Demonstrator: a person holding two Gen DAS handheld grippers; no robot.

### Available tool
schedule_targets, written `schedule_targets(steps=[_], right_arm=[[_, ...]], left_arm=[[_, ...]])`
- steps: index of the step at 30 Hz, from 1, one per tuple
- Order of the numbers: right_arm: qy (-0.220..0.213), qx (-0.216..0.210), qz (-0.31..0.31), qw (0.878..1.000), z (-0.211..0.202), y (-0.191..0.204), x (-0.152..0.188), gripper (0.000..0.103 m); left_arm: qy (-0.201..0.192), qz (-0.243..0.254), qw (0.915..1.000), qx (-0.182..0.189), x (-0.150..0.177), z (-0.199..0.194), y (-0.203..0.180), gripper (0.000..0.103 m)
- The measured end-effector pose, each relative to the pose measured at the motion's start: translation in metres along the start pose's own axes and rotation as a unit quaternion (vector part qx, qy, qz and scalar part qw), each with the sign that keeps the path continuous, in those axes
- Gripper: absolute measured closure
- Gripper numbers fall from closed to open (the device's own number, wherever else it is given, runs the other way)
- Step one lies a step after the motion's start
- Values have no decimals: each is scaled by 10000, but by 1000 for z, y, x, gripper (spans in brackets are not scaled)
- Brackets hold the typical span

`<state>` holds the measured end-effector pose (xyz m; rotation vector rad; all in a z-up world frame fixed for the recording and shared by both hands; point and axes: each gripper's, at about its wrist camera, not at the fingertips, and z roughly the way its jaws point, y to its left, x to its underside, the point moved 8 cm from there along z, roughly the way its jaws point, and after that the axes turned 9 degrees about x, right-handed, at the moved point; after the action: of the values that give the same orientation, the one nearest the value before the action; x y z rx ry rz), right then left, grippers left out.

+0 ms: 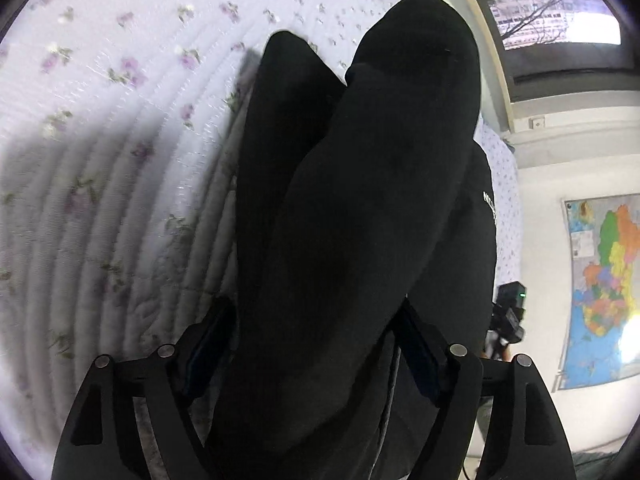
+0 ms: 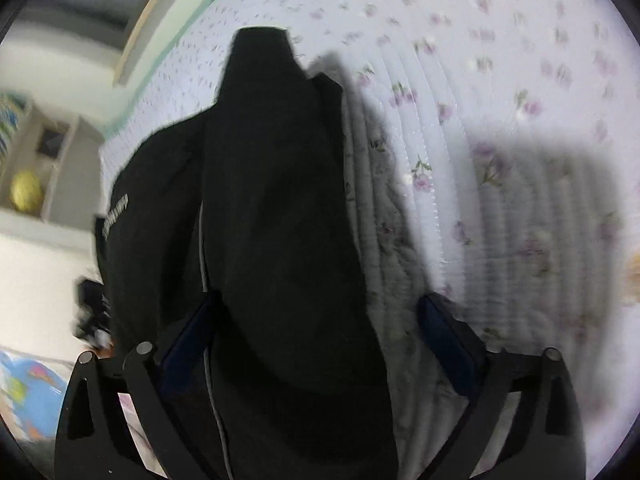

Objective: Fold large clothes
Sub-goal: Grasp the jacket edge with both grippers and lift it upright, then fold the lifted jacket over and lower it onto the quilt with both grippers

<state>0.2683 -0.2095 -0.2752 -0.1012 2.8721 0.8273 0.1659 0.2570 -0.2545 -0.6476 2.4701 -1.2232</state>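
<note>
I'm looking down both grippers at a bed (image 1: 120, 128) covered in a pale quilt with small purple flowers, stitched in curved ribs. Shadows fall across it at lower left in the left view and at centre right in the right view.

The black garment (image 1: 360, 200) fills the middle of the left view, bunched in long folds that run from the bottom of the frame up toward the top centre. White lettering shows on its right edge. The left gripper (image 1: 316, 344) has its jaws spread, cloth lying between them; I can't tell whether the pads press on it.

In the right view the garment (image 2: 272, 220) runs up the centre-left, a thin pale line along one fold. The right gripper (image 2: 320, 336) has its jaws wide apart: the left pad is against the cloth, the right pad stands clear over the quilt.

Room: a window (image 1: 556, 20) at upper right of the left view, a coloured map (image 1: 604, 280) on the white wall at right. In the right view, shelves (image 2: 36, 168) at left with a yellow ball (image 2: 26, 196).
</note>
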Motion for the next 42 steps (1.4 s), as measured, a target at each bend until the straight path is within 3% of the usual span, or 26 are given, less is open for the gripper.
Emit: schedule_targets(steps=[1,2,3,4,6,8,11,13,14,15,16,19,22,25,30,31,32,34,37,40,41,42], right_arm=[[-29,-88,46,9999,1,1,-1,5],[-56,-161,42,9998,1,4,-1,29],[-19,-495,19,9988,-1,14,1,45],[-27,-607,12,9982,-4,19,3,47],[-132,-424,-261,9987,-12,29,7,52],[-191,-580,-292,9977,-22,39,9,60],[-456,-796,-543,9943,-53,64,17,67],[-600,-808,-807,9916,-75,84,31,70],[-675,-987,-894,9888,-88,95,39,86],[-685,-1265,-908,9854,-99,105,47,86],[-779,-1253,-1033,9837,-113,120,60,86],[-868,-604,-1514,9828,-125,139,90,85],[-642,-84,-1164,9911,-102,118,86,66],[-566,355,-707,9953,-85,81,63,60],[-594,314,-743,9950,-80,64,30,28],[-540,325,-811,9947,-76,62,29,13],[-480,320,-883,9944,-73,66,33,6],[-254,338,-1133,9927,-56,64,36,6],[451,251,-1203,9914,-5,51,38,6],[1003,-695,-847,9889,37,55,43,6],[935,-838,-882,9882,40,62,40,18],[870,-994,-1014,9860,42,75,38,23]], left_arm=[[-19,-36,10000,13,0,1,0,22],[-43,-60,10000,24,0,2,-1,26],[-76,-32,9999,86,2,1,-5,39],[-117,46,9999,35,3,-1,-8,44],[-206,284,9994,4,8,-11,-20,59],[-328,384,9985,205,14,-21,-36,64],[-536,669,9934,762,29,-44,-81,66],[-575,866,9904,912,42,-56,-105,66],[-587,956,9886,1000,52,-64,-119,66],[-584,1029,9871,1075,62,-72,-128,66],[-557,1089,9864,1099,70,-77,-136,67],[-346,1327,9863,914,96,-81,-148,68],[-200,927,9944,465,95,-76,-110,68],[-250,376,9990,-56,87,-65,-55,67],[-238,-161,9995,143,85,-52,-14,55],[-239,-239,9993,177,86,-51,-10,53],[-238,-316,9990,209,87,-50,-7,48],[-244,-365,9988,237,87,-48,-4,45],[-222,-483,9982,290,81,-44,1,41],[-184,-631,9969,425,84,-34,4,30],[-189,-672,9964,473,84,-31,5,30],[-225,-679,9960,535,83,-29,2,30]])
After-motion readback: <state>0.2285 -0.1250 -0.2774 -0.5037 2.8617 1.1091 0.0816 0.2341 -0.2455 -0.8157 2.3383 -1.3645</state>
